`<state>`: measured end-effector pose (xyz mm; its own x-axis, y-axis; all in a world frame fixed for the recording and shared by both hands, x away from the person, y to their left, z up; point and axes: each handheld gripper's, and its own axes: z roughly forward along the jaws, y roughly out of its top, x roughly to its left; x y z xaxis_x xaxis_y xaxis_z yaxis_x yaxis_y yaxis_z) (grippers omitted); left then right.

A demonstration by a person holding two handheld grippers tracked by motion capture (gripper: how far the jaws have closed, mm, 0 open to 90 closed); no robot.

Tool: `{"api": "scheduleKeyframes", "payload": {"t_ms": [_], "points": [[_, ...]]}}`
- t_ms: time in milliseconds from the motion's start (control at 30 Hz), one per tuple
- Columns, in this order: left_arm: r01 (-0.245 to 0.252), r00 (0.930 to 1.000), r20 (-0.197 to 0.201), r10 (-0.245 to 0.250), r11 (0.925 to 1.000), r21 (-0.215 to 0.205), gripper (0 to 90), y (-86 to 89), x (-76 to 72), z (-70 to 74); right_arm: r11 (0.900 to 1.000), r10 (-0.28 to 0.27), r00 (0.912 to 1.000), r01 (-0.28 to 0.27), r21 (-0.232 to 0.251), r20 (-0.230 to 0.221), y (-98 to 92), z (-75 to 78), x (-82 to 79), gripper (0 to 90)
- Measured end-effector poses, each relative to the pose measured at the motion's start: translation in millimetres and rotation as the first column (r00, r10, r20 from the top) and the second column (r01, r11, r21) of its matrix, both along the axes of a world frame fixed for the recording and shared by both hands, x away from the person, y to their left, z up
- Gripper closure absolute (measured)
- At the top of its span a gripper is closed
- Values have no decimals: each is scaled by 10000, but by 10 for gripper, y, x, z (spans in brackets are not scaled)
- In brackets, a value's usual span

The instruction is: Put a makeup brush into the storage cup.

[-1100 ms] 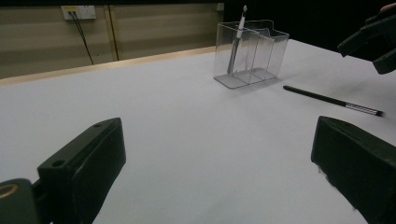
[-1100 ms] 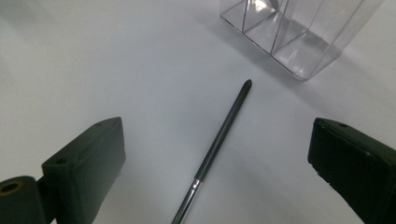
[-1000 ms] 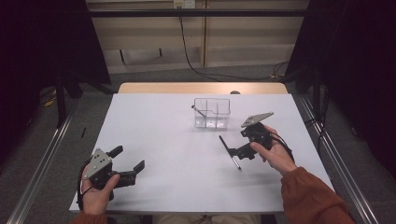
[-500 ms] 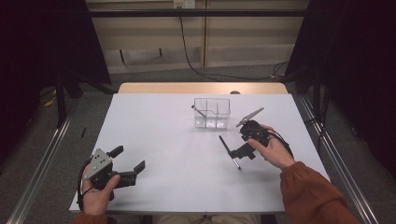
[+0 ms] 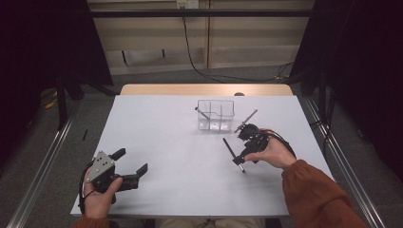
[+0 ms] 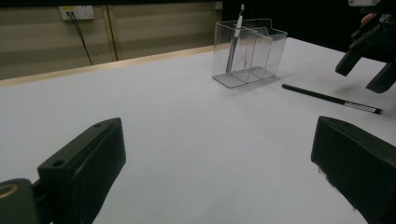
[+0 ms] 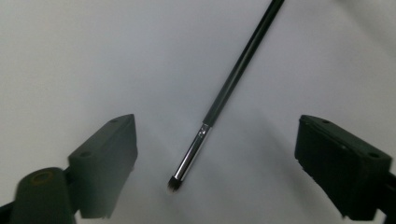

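Observation:
A thin black brush [image 5: 234, 154] with a silver ferrule lies on the white table [image 5: 180, 142], right of centre. My right gripper [image 5: 240, 150] hangs tilted down over it. In the right gripper view the brush [image 7: 224, 98] lies between the two jaws with its bristle end nearest. The right gripper [image 7: 224, 168] is open: its jaws have just been closing and the pads stand clear of the brush. My left gripper [image 5: 130, 161] rests open at the table's near left with nothing in it. In the left gripper view the brush [image 6: 327, 98] lies far off.
A clear divided container [image 5: 216, 115] stands behind the brush, with another brush [image 5: 202, 112] leaning in its left compartment. From the left gripper [image 6: 219, 177] I see that container [image 6: 250, 51] and the right gripper [image 6: 369, 60] beyond it. The table's wooden far edge [image 5: 204, 89] shows behind.
My right gripper has tipped down and shifted slightly left over the brush. The left hand has stayed put.

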<state>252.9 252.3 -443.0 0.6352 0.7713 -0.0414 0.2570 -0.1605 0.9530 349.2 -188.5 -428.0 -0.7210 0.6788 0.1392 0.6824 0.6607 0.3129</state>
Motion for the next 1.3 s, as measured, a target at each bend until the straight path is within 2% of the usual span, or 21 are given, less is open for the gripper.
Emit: {"api": "scheduleKeyframes", "payload": {"t_ms": [67,133,300,400,467,567,600,700,767,900,1033,1167,1300], "points": [[-23,10000,-22,23,10000,12,33,2,1,-2,9999,53,10000,-53,-160,-2,12,-5,8,260],[-29,10000,-31,29,10000,12,33,1,1,-4,9996,-97,9998,93,-284,-165,29,-22,16,261],[-1,10000,-31,2,10000,74,33,4,4,-5,9989,-118,9980,90,-452,-626,60,-69,45,332],[-9,10000,-49,9,10000,51,33,1,2,-6,9981,-122,9966,71,-617,-815,79,-96,48,393],[-13,10000,-53,13,10000,49,33,2,4,-8,9976,-37,9961,-25,-695,-883,86,-106,51,464],[-15,10000,-57,15,10000,49,33,3,6,-9,9974,-142,9948,70,-718,-1006,104,-126,65,505],[-12,10000,-59,12,10000,48,33,4,6,-9,9968,-318,9927,229,-772,-1167,124,-140,63,518],[0,10000,-30,1,9998,208,33,5,5,-10,9951,-201,9910,69,-991,-1323,154,-185,73,544],[-3,10000,-32,4,9997,261,33,-1,6,-12,9954,-278,9897,144,-952,-1405,174,-198,74,562],[0,10000,-61,2,9998,217,33,-3,8,-14,9932,-264,9913,113,-1161,-1292,197,-203,63,575],[-9,10000,-52,10,9997,254,33,-4,6,-15,9887,-295,9961,168,-1493,-828,209,-210,30,675],[-14,10000,-81,17,9997,256,33,-5,11,-18,9879,-378,9955,243,-1529,-864,194,-214,56,721],[2,10000,-87,0,9996,267,33,-2,13,-19,9832,-411,9953,247,-1810,-876,218,-207,63,765]]}}
